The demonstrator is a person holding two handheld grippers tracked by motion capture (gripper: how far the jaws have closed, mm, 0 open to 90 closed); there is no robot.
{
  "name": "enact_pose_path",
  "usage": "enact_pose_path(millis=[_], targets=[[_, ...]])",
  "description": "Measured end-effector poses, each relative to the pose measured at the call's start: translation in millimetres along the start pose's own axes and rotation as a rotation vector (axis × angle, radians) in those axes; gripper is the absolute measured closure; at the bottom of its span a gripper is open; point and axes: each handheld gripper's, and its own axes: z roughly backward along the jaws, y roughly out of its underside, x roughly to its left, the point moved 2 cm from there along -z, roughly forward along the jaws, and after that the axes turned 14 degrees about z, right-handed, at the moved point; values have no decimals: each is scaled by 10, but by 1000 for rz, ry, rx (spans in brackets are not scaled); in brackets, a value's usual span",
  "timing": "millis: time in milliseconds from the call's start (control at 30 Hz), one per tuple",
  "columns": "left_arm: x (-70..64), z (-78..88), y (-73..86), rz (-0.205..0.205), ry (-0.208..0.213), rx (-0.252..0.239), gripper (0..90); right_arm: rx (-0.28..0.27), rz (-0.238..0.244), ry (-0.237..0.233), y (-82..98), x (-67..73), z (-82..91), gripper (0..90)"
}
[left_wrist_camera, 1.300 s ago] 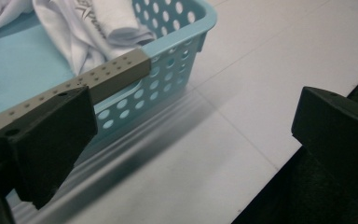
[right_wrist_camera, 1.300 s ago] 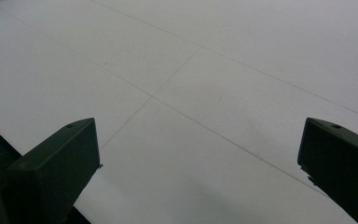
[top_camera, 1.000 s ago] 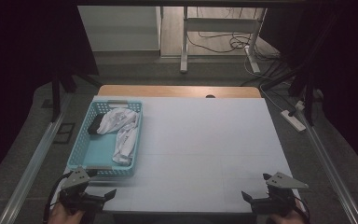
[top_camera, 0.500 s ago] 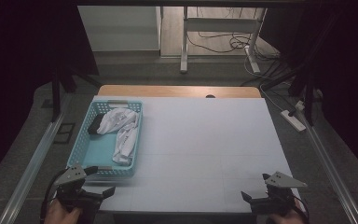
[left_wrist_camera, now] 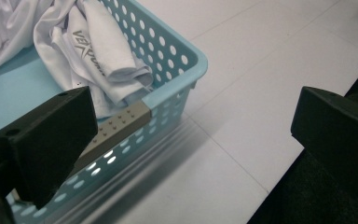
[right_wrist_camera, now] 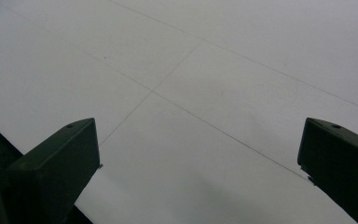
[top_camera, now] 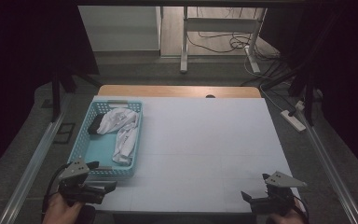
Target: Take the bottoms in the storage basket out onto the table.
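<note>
Left gripper (top_camera: 97,183) shifted toward near corner of basket (top_camera: 89,169), jaws wide, nothing held. White cloth (top_camera: 121,133) lying inside basket at worktop's (top_camera: 205,144) left edge. Right gripper (top_camera: 256,199) parked near right corner, gaping. Likely start of reach.

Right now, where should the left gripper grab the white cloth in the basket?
Probably the bunched fold of the white cloth nearest the basket corner. It humps above the basket floor, so open jaws can straddle it. The left gripper should come down from above, over the near rim.
</note>
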Motion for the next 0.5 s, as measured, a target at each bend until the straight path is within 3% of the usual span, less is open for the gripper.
enact_pose_path(millis=[200, 367, 500], targets=[[40, -29, -63, 8, 6, 1, 0, 5, 1, -3, -1, 0, -6, 0], [61, -63, -137, -18, -24, 7, 0, 9, 3, -4, -2, 0, -12, 0], [102, -87, -178, -6, -35, -9, 0, 11, 3, -3, -2, 0, -12, 0]])
